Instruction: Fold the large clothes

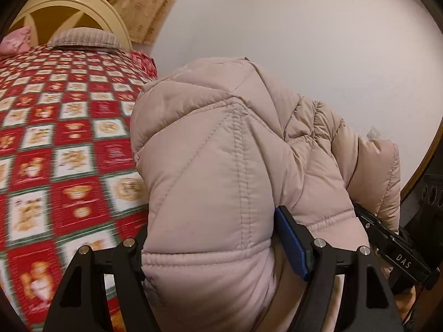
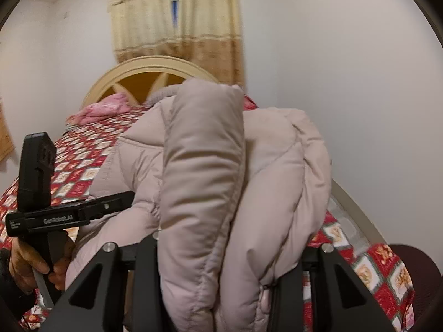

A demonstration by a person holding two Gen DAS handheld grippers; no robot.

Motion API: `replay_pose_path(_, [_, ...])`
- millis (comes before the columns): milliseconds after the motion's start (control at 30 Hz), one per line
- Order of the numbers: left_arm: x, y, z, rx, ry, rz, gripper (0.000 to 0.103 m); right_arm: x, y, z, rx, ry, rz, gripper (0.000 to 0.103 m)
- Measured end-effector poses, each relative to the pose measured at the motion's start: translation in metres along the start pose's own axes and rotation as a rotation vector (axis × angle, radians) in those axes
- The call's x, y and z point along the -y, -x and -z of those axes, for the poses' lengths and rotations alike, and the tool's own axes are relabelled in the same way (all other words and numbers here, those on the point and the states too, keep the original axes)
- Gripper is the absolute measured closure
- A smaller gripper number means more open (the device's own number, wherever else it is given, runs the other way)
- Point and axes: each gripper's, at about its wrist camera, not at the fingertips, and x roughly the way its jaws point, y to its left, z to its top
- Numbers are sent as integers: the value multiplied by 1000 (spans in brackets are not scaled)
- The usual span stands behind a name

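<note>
Overhead nothing much: pale walls, a beige curtain (image 2: 177, 27) behind the arched headboard (image 2: 149, 67). Leftmost lies a pink pillow (image 2: 102, 109) on the red checked bedspread (image 1: 55, 144). Above the bed hangs the puffy beige jacket (image 1: 221, 166), bunched; the left gripper (image 1: 221, 251) pinches a thick fold, and the right gripper (image 2: 229, 251) seems clamped on another, though padding hides its pads.
</note>
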Motion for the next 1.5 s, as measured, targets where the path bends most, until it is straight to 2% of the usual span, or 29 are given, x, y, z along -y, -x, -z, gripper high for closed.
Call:
replay_pose_path(100, [12, -41, 0, -36, -62, -78, 28, 30, -22, 10, -17, -4, 23, 64])
replay_pose_path(267, [25, -78, -3, -57, -122, -210, 27, 67, -70, 30, -93, -62, 41, 64])
replay_pose_path(400, [19, -103, -6, -97, -117, -352, 17, 79, -102, 31, -162, -111, -1, 61])
replay_pose_path(533, [2, -117, -6, -100, -98, -422, 10, 86, -134, 34, -215, -141, -57, 54])
replay_pose_path(667, [-1, -123, -5, -124, -119, -453, 8, 108, -150, 44, -244, -278, -159, 46])
replay_pose_path(733, [3, -126, -3, -118, -150, -474, 6, 116, -146, 50, -244, -341, -175, 34])
replay_pose_path(833, [4, -125, -1, -99, -176, -491, 5, 121, -120, 51, -211, -347, -156, 32])
replay_pose_path(900, [3, -123, -1, -94, -163, -489, 5, 120, -84, 49, -125, -337, -99, 32])
replay_pose_path(967, [3, -123, -1, -92, -157, -487, 5, 116, -48, 48, -20, -290, -7, 30])
replay_pose_path(1000, [5, -123, 0, -89, -161, -493, 5, 110, -33, 45, 16, -255, 43, 30])
replay_pose_path(1100, [9, -122, 0, -77, -189, -521, 5, 86, -12, 37, 54, -136, 82, 61])
replay_pose_path(1167, [11, -122, 0, -72, -206, -538, 5, 73, -23, 29, 43, -83, 81, 62])
replay_pose_path(1267, [12, -122, 0, -71, -214, -546, 5, 64, -62, 23, -18, -63, 76, 65])
replay_pose_path(1367, [13, -123, -1, -72, -211, -549, 5, 78, -106, 37, -126, -123, 97, 65])
replay_pose_path(1400, [13, -123, -1, -71, -214, -552, 5, 82, -119, 46, -162, -148, 80, 63])
replay_pose_path(1500, [11, -125, -1, -66, -217, -562, 5, 90, -135, 55, -182, -217, 24, 62])
